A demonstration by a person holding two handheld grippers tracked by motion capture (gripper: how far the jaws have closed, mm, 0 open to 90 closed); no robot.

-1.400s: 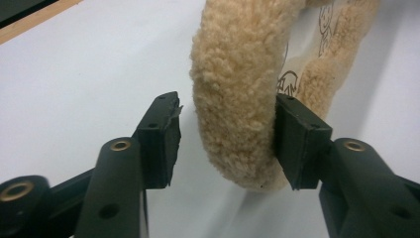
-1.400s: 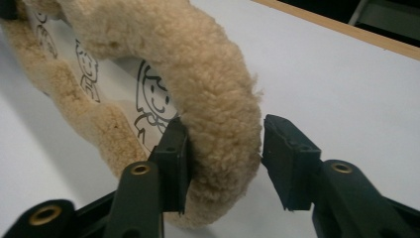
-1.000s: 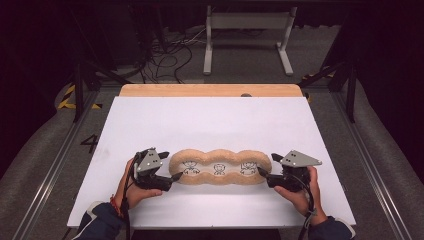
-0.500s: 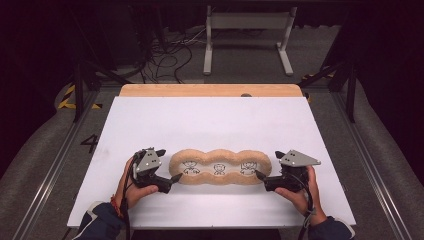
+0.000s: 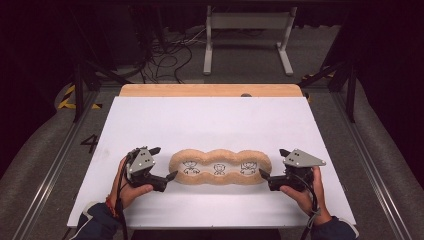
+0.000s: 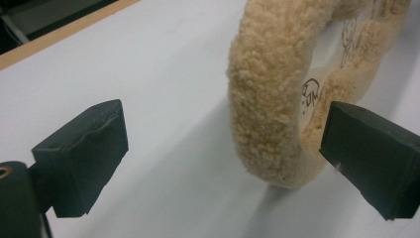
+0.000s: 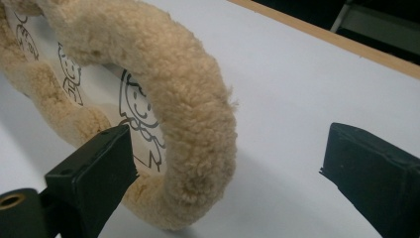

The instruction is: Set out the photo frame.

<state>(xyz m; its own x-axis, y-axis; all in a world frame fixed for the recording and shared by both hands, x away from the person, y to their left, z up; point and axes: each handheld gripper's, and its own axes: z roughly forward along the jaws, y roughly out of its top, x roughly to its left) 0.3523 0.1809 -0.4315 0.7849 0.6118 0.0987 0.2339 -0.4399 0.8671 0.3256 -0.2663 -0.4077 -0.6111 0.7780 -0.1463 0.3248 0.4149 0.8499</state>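
**Both grippers open at the ends of the plush mat**

L gripper (image 5: 162, 162) sat at the mat's left end w/ jaws spread wide; they had just been opening. In the left gripper view the mat's (image 5: 220, 167) fuzzy rim stood between the jaws, nearer the right-hand one, w/ clear bench showing beside the other; pads weren't pressing on it. R gripper (image 5: 272, 162) was at the mat's right end, jaws likewise wide apart & just been opening. In the right gripper view the rim stood between the jaws, close against the left-hand one, the other well apart from it; whether that near pad touched the fleece, can't tell.

Mat: tan, fleecy, long w/ three lobes, lying flat near the front edge of the bench (image 5: 210, 120), roughly centred between both hands. Three small cartoon figures drawn on its pale inner panels. L hand (image 5: 131, 186) & R hand (image 5: 304, 190) each wrapped a gripper body, forearms coming in from the front edge. Bench top was white w/ a wood strip along the far edge.
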